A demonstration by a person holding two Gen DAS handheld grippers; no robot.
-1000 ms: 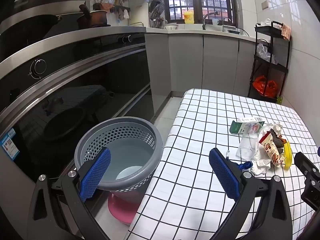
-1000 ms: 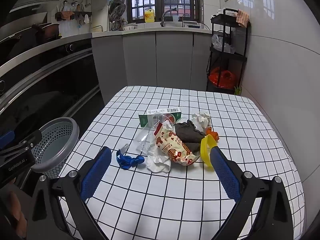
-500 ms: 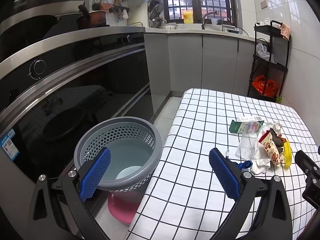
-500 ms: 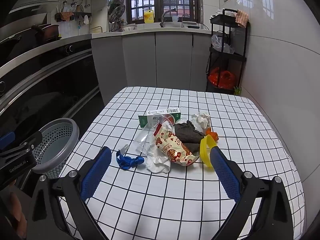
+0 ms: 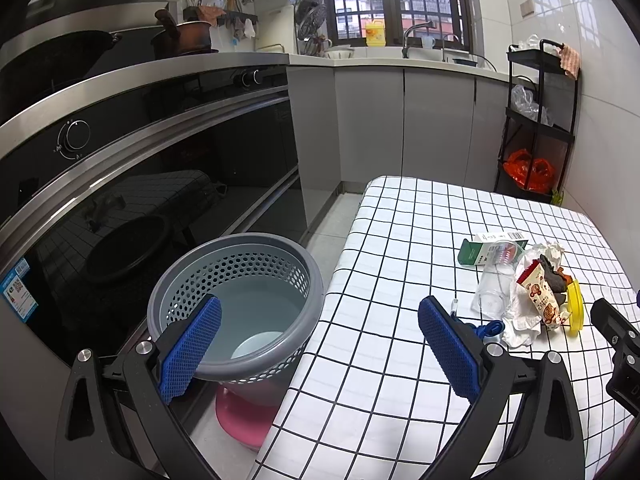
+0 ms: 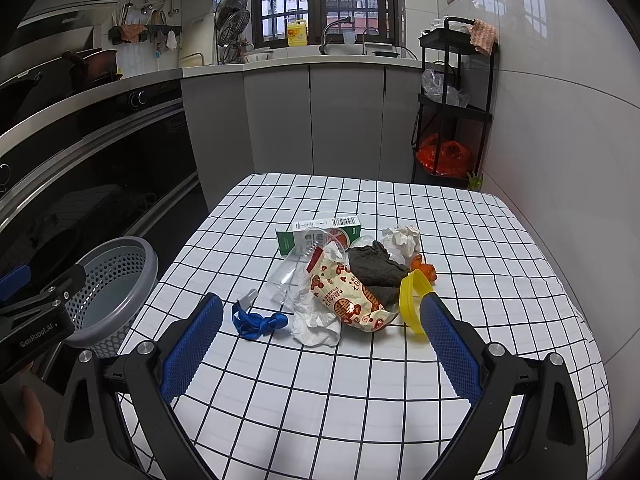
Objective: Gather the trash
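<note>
1. My left gripper [image 5: 318, 348] hung with its blue fingers [image 5: 188, 348] spread wide and empty, straddling the near rim of the grey basket [image 5: 240, 300] and the left edge of the tabletop [image 5: 400, 240].
2. My right gripper [image 6: 318, 346] was likewise released, nothing between its fingers [image 6: 450, 344], low over the near tabletop [image 6: 360, 400].
3. The trash lay heaped mid-tabletop, just beyond my right fingers: a snack bag [image 6: 344, 292] on a white tissue [image 6: 316, 320], a yellow lid [image 6: 414, 300] to its right, a dark cloth [image 6: 374, 268] behind.
4. A clear cup [image 6: 290, 272] and green carton [image 6: 320, 232] lay farther back; a blue scrap [image 6: 258, 322] sat left of the heap.
5. The basket stood on the floor, left of the tabletop.
</note>
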